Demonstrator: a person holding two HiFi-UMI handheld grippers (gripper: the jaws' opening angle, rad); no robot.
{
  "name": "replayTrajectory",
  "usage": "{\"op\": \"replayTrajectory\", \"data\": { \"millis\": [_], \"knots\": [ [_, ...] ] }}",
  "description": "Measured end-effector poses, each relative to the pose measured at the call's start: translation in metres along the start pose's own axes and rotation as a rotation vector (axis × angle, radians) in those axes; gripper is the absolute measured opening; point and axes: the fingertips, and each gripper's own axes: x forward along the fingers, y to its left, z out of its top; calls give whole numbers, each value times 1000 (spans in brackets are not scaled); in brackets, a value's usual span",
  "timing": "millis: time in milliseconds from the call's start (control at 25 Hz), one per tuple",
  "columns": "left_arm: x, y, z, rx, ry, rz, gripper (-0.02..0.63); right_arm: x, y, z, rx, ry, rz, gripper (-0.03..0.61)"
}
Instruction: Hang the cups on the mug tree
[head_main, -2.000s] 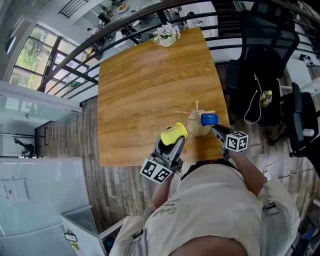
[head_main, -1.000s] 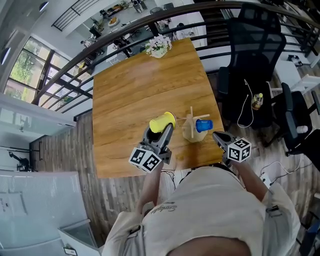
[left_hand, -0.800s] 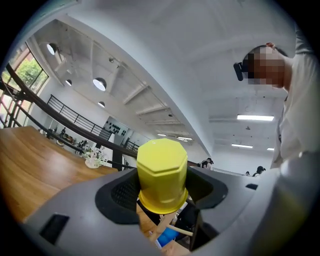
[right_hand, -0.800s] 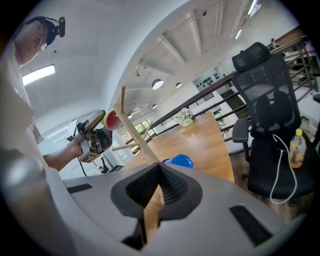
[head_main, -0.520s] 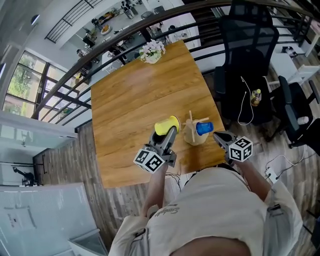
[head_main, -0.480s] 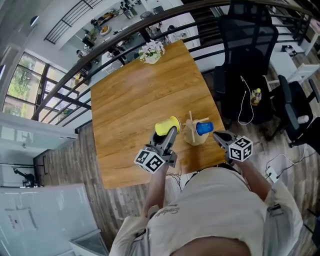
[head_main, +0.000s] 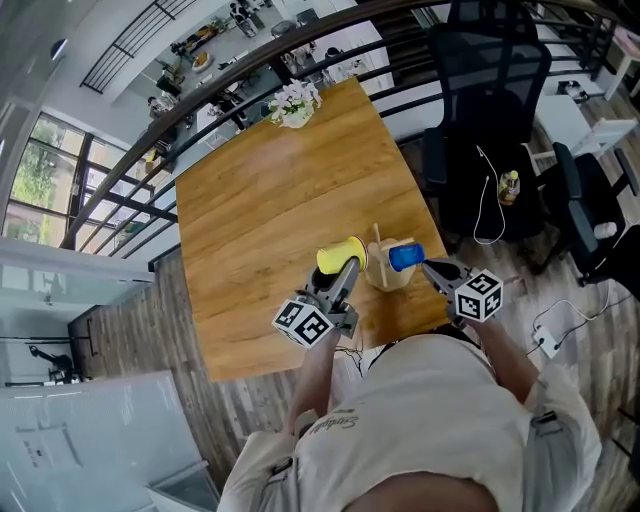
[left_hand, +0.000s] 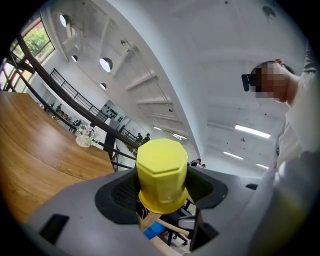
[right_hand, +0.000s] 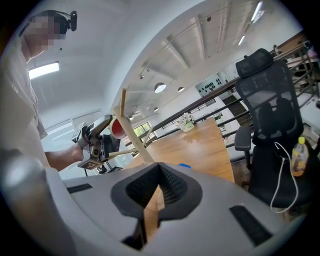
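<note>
A yellow cup (head_main: 341, 257) lies sideways with my left gripper (head_main: 345, 270) shut on it, just left of the wooden mug tree (head_main: 383, 268) near the table's front edge. In the left gripper view the yellow cup (left_hand: 161, 175) fills the space between the jaws, its flat bottom facing the camera, with a tree peg (left_hand: 172, 229) below it. A blue cup (head_main: 404, 257) hangs on the tree's right side. My right gripper (head_main: 428, 267) hovers by the blue cup, shut on nothing. The right gripper view shows the tree's pole (right_hand: 131, 131) just beyond the shut right gripper (right_hand: 159, 167).
The wooden table (head_main: 270, 190) carries a vase of flowers (head_main: 293, 103) at its far edge. Black office chairs (head_main: 490, 70) stand to the right, with a small bottle (head_main: 509, 186) on one. A dark railing runs behind the table.
My left gripper has carried the yellow cup down and right, closer to the mug tree. The right gripper has stayed beside the blue cup.
</note>
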Motion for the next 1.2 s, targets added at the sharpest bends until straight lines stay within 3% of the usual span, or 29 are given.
{"op": "replayTrajectory", "data": {
  "millis": [360, 760, 1040, 1200],
  "knots": [
    [4, 3, -6, -69, -6, -24, 282, 0, -1, -3, 0, 1, -10, -6],
    [-17, 16, -33, -131, 4, 35, 275, -6, 1, -22, 8, 27, -24, -6],
    [-40, 13, -46, -147, -14, 53, 225, -9, 14, -21, -21, 31, -15, -6],
    [-52, 11, -50, -91, -18, 84, 135, -7, 27, -11, -74, 35, 12, -6]
  ]
}}
